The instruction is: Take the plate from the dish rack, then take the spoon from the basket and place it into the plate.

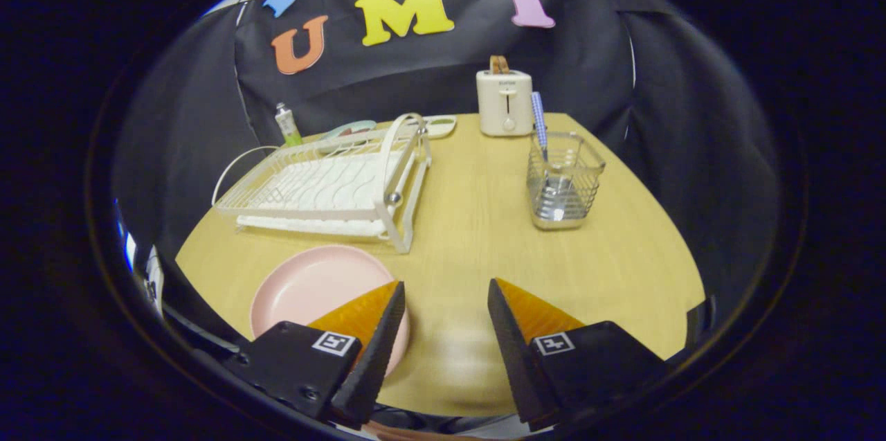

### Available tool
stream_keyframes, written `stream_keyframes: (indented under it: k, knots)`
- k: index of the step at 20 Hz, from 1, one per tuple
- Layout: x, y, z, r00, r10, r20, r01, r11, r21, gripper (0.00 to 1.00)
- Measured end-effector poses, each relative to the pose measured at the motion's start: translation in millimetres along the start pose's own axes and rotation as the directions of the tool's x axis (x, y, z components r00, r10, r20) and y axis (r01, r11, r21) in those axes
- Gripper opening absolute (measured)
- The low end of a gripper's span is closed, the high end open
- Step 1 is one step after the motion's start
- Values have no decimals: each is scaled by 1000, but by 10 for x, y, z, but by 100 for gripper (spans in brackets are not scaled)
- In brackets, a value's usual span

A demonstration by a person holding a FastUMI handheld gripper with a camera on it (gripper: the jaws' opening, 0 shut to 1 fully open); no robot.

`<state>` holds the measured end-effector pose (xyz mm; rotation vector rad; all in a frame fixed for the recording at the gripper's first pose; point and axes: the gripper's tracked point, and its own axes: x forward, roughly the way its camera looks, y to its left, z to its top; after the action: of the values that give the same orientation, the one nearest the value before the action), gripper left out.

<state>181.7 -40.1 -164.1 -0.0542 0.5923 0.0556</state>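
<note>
A pink plate (311, 289) lies flat on the wooden table (471, 219), in front of the white wire dish rack (325, 185); my left finger overlaps its right rim. The spoon (539, 124), with a blue checked handle, stands upright in the wire basket (562, 181) beyond the fingers, to the right. My gripper (446, 295) hangs open above the table's near part, with only bare table between its fingertips.
A cream toaster (505, 103) stands at the table's far edge behind the basket. A small white dish (439, 126) and a tube (287, 126) sit behind the rack. Bare wood lies between the rack and the basket.
</note>
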Motion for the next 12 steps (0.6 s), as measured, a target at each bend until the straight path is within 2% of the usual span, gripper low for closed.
stream_keyframes:
  k: [2, 5, 8, 11, 12]
  knots:
    - [-43, -154, 217, 998, -24, 59, 24, 1000, -5, 86]
    - [13, -379, 537, 994, -57, 95, 55, 998, 23, 90]
    - [201, -757, 875, 978, -167, 123, 169, 986, -2, 92]
    - [438, -840, 1089, 978, -185, 97, 191, 980, -49, 93]
    - [494, -862, 1234, 972, -197, 130, 204, 978, -40, 93]
